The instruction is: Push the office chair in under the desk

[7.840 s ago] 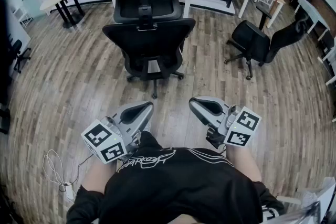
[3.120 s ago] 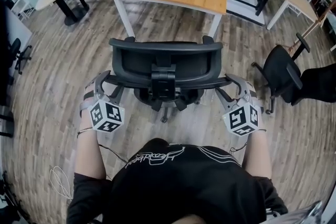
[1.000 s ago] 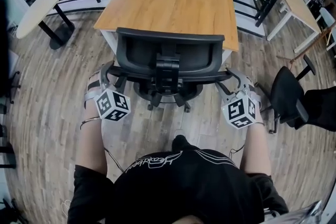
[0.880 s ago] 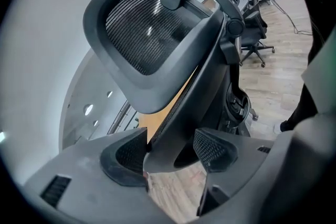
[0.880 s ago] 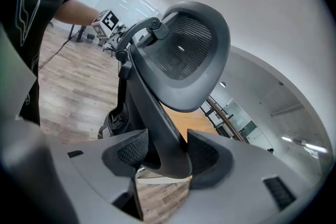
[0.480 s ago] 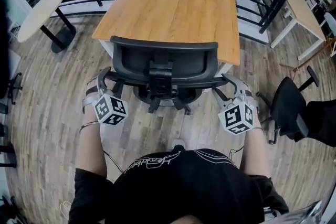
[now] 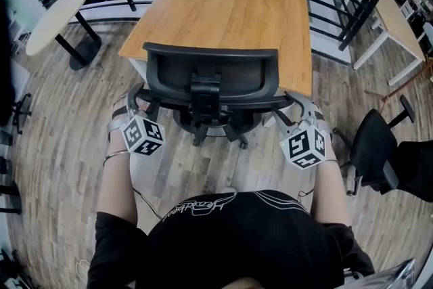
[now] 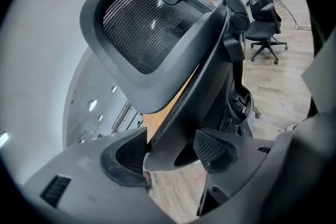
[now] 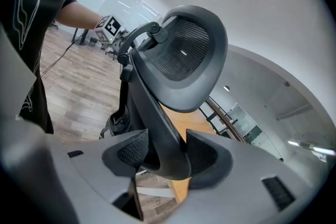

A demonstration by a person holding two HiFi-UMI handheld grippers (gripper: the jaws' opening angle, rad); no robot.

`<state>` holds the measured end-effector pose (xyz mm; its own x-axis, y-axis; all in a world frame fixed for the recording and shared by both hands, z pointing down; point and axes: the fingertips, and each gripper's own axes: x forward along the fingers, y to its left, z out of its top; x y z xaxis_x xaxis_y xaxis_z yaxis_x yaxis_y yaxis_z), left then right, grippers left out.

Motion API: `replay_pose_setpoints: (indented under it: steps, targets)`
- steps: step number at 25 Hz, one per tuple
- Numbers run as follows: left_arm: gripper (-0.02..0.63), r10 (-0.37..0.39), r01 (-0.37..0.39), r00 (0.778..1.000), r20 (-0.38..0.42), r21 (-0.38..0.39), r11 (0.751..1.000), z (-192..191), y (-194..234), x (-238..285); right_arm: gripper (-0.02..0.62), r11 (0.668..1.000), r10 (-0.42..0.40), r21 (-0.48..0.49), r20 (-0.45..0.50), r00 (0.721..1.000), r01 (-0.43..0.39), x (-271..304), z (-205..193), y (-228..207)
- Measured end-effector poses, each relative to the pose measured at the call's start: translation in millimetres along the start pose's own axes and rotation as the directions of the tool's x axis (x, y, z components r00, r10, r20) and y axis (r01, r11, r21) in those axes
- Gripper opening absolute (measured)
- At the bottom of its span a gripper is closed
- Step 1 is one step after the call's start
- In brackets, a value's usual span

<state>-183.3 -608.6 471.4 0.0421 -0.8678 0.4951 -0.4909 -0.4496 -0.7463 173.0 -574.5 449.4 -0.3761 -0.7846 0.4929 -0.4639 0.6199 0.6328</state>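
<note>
Left tongs [image 7: 134, 97] and right tongs [image 7: 292, 103] were each clamped on an outer edge of the black mesh-back office chair [image 7: 211, 71], one per side of the backrest. Left gripper view: the frame's rim sat between the pads of the left tongs [image 8: 170, 152], outer pad hard on it, inner pad close against it, jaws standing wide on that thick rim. Right gripper view: same story, right tongs [image 9: 168, 155] pinching the rim on both faces. Chair stood square to the rectangular wood-topped worktop with white legs [image 7: 223, 3], backrest upright and right at the near edge, headrest overlapping that edge from the head view. Seat was hidden below the backrest, so how deep it sat under I couldn't tell. Black star base [image 7: 210, 130] showed on the plank floor [image 7: 67, 139] just short of the edge. My read: push mostly done, alignment good. Left to do: a last short shove until the backrest meets the worktop edge, then release both sides. Spare black chair [image 7: 372, 145] was well off to the right, no conflict.
</note>
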Motion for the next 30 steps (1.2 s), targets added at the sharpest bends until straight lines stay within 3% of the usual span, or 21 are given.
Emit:
replay_pose_setpoints:
  steps: [9, 30]
  targets:
    - [0.265, -0.002, 0.001, 1.0, 0.025, 0.013, 1.0, 2.3, 5.4, 19.6, 0.25, 1.0, -0.028, 0.013, -0.003, 1.0, 0.028, 14.8, -2.9, -5.7]
    - [0.264, -0.055, 0.046, 0.992, 0.118, 0.084, 0.995, 1.7, 86.9, 126.6, 0.25, 0.992, -0.077, 0.086, -0.115, 0.99, 0.088, 88.5, 36.8, -37.4]
